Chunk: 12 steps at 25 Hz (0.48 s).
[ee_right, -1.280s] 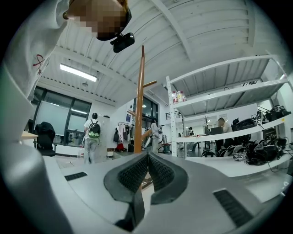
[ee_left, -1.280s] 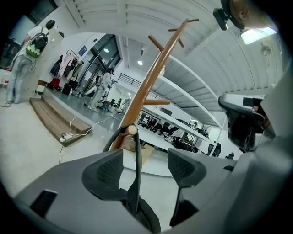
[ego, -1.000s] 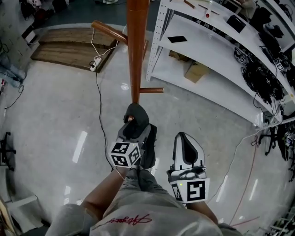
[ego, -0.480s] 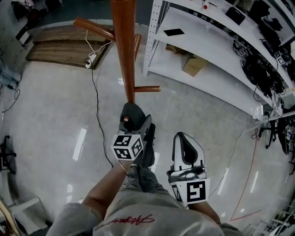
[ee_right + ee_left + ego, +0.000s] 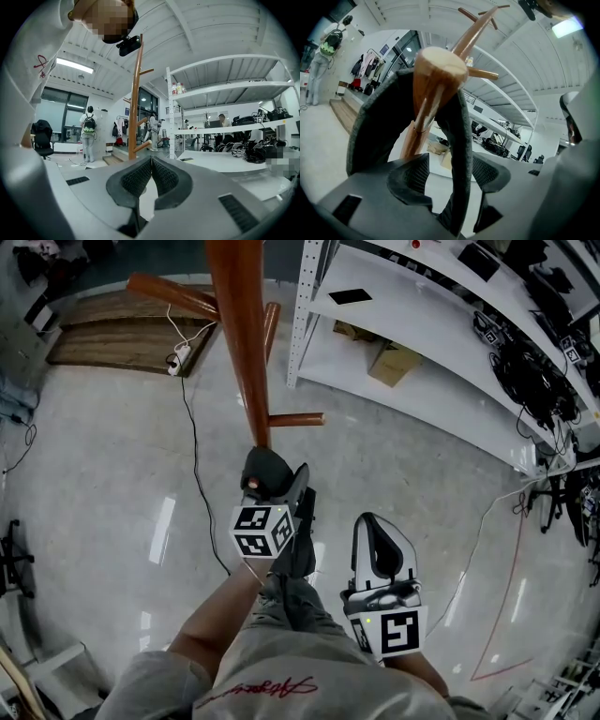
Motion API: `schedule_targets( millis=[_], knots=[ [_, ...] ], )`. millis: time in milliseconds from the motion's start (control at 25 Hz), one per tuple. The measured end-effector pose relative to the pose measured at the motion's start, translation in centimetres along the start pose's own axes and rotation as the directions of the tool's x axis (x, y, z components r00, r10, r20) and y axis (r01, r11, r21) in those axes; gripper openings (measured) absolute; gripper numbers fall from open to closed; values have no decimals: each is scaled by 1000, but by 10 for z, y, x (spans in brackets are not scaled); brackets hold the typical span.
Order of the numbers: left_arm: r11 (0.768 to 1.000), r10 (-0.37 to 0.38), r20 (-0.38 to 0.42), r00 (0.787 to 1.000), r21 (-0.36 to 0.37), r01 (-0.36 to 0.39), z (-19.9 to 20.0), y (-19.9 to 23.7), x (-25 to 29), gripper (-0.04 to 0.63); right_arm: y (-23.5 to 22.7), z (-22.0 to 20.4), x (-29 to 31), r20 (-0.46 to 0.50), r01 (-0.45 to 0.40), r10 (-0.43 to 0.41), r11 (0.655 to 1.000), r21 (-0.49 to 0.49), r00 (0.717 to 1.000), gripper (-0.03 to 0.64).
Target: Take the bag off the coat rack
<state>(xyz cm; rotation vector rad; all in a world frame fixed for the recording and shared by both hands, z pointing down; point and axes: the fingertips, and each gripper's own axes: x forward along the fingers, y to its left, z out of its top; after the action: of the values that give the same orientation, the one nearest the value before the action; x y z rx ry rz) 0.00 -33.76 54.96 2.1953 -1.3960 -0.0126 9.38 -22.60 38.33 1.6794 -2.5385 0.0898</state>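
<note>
While on peg (image 5: 440, 65), strap (image 5: 461, 140) btwn L-tongs (image 5: 450, 176)

Legible text, numbers, brands: none found.

Head view, 6 o'clock: red cursive script (image 5: 251, 688) on the person's grey shirt (image 5: 309, 667), too distorted to read.

Marker cubes on the left gripper (image 5: 448, 176) and right gripper (image 5: 151, 171) show black-and-white square patterns only.

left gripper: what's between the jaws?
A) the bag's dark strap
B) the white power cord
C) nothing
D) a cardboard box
A: in the left gripper view, the dark bag strap loops over the end of a coat rack peg and runs down between the pads of the left gripper.
</note>
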Motion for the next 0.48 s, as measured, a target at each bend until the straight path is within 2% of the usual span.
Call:
schedule_targets(
  millis=[240, 320, 360, 480],
  knots=[
    [999, 34, 31, 999, -10, -34, 3, 7, 4, 289, -4, -3, 1, -4, 19, -19, 1000, 4, 1000, 17],
    [999, 45, 35, 998, 2, -45, 4, 7, 3, 222, -4, -3, 1, -6, 22, -22, 1000, 5, 1000, 17],
    [999, 46, 36, 998, 12, -47, 4, 6, 3, 167, -4, -3, 1, -6, 22, -22, 1000, 5, 1000, 17],
    [999, 38, 40, 998, 22, -39, 5, 2, 3, 108, -3, -4, 0, -8, 24, -24, 1000, 7, 1000, 17]
  ],
)
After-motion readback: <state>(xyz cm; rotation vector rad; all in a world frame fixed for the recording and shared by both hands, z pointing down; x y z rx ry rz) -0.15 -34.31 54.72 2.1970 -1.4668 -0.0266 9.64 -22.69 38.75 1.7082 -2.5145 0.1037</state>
